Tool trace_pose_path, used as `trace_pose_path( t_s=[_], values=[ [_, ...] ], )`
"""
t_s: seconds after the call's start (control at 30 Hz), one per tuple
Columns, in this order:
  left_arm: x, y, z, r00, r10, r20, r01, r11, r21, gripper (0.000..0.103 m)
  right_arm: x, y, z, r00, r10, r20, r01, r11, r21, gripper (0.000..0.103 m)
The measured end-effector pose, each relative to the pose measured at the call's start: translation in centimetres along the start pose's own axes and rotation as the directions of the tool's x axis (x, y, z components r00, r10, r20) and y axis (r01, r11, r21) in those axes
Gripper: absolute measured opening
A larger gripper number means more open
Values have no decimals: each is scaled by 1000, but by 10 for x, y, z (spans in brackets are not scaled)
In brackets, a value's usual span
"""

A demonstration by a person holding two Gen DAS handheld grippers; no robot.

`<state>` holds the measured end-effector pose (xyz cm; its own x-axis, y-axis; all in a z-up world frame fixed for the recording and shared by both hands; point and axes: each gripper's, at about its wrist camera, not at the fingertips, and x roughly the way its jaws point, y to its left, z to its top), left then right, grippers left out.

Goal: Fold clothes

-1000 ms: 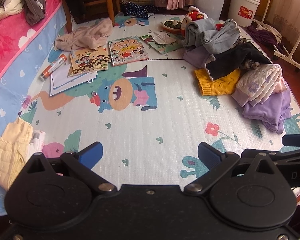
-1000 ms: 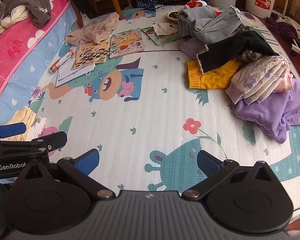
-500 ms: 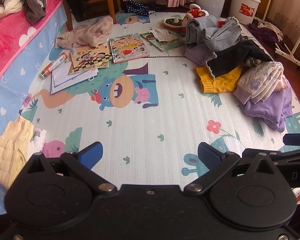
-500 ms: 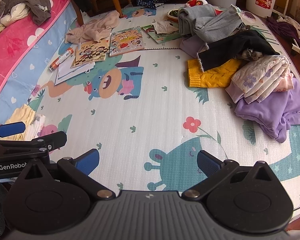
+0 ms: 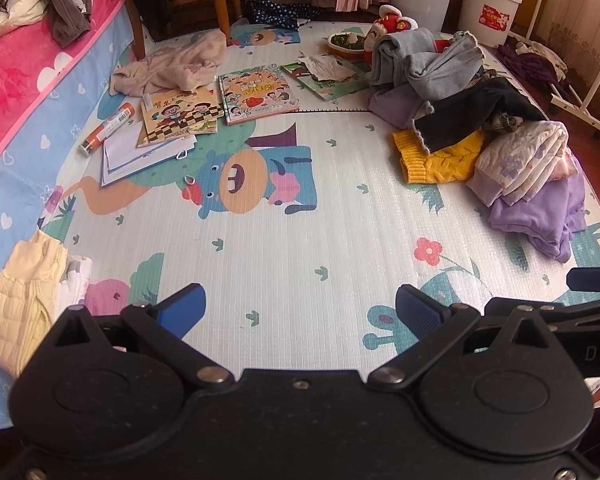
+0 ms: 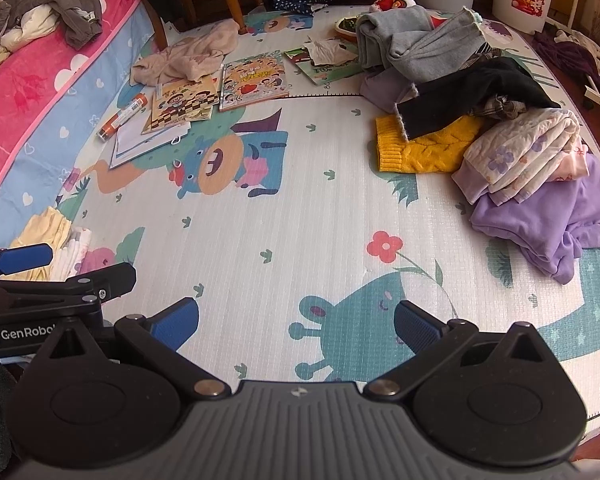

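Hovering with both tongs — left tongs point(image 5: 298, 312), right tongs point(image 6: 296, 320) — released and empty; the clothes pile point(image 6: 480, 120) lies at two o'clock, nearer my right.

A heap of clothes point(image 5: 480, 120) lies on the far right of the play mat point(image 5: 300, 240). Books point(image 5: 220, 104) and a crumpled garment point(image 5: 172, 68) lie far left, a tube point(image 5: 108, 128) beside them. Folded clothes point(image 5: 24, 300) sit near left, against the bed point(image 5: 28, 120).

Both views low, facing play mat point(image 5: 300, 240)
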<state>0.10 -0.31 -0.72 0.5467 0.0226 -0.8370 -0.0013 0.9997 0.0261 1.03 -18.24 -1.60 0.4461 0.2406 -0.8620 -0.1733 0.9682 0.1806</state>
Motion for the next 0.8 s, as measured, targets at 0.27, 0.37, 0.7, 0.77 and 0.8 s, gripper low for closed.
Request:
trace_pose_path(
  t_s=[0.27, 0.37, 0.7, 0.77, 0.8],
  values=[
    [0, -1, 0, 1000, 4, -2, -4, 1000, 2, 102, 2, -1, -1, 1000, 4, -5, -4, 1000, 2, 103],
    [2, 1, -1, 1000, 3, -3, -3, 1000, -1, 102, 3, -1, 0, 1000, 10, -9, -9, 1000, 6, 103],
    [4, 6, 6, 1000, -16, -5, 16, 999, -37, 103, 7, -11, 7, 997, 72, -10, -71, 996, 58, 103],
    [7, 5, 9, 1000, -30, -9, 29, 998, -49, 103, 9, -19, 13, 997, 74, 5, -75, 993, 86, 103],
    [8, 5, 10, 999, -43, -12, 42, 997, -60, 103, 8, -23, 16, 997, 72, 12, -73, 993, 96, 103]
  ],
)
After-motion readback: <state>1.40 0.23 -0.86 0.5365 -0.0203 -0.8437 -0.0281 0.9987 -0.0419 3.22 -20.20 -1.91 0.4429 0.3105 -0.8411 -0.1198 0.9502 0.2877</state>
